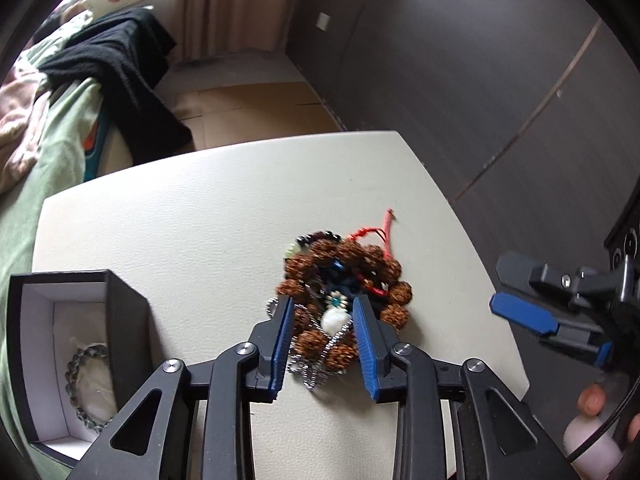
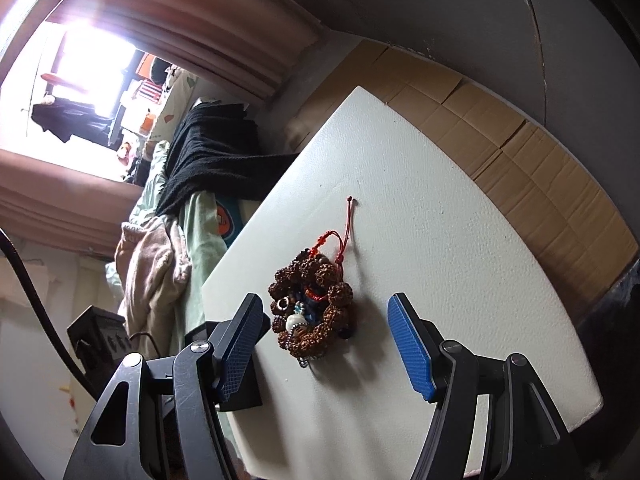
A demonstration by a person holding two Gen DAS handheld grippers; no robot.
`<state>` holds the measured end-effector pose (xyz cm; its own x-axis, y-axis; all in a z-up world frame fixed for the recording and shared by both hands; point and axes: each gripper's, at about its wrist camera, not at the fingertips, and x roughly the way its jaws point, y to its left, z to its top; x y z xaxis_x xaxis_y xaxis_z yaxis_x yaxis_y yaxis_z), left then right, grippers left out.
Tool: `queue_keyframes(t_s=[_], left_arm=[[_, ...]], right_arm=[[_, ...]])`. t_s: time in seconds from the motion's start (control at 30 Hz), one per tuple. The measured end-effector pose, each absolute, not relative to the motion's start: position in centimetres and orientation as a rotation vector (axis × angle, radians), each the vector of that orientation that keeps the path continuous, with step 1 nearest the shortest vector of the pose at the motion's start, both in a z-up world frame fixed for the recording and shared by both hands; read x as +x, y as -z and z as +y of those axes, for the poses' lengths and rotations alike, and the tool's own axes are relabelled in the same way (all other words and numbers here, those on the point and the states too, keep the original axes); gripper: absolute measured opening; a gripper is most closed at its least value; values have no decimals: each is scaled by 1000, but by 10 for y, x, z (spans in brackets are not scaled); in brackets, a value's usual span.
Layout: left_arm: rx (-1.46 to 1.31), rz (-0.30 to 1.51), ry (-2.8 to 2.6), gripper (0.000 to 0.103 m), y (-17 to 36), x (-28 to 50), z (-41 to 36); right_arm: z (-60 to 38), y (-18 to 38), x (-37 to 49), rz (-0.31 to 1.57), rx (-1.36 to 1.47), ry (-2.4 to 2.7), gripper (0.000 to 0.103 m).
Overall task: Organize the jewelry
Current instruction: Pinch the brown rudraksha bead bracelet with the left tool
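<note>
A tangled pile of jewelry [image 1: 344, 280] lies on the white table [image 1: 200, 220]: brown seed-bead bracelets, a red cord, a silver ball chain and a white pendant [image 1: 334, 320]. My left gripper [image 1: 324, 308] is open with its blue fingers on either side of the pile's near part, around the white pendant and chain. The right gripper [image 1: 516, 308] shows at the right of the left wrist view, off the table's edge. In the right wrist view my right gripper [image 2: 324, 312] is open and empty, held above the pile [image 2: 312, 304].
An open black box [image 1: 72, 356] with a white lining stands at the table's left edge and holds a grey bead bracelet [image 1: 86, 384]. A bed with a black cloth [image 1: 120, 64] lies beyond the table. Cardboard [image 2: 500, 132] covers the floor. Dark cabinets [image 1: 480, 80] stand at the right.
</note>
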<state>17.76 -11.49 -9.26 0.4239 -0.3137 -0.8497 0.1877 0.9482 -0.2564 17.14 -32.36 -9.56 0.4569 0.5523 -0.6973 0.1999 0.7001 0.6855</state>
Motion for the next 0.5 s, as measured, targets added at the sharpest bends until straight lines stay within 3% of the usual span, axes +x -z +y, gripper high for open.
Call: queue_keyframes(t_s=[0.07,0.5], left_arm=[[-108,1119,328,16,100,177,-122],[37,1156,413,16,106,160,-140]], right_arm=[[-327,96,171,1102,801,-233,66],[-330,104,173,1131,824,-237,66]])
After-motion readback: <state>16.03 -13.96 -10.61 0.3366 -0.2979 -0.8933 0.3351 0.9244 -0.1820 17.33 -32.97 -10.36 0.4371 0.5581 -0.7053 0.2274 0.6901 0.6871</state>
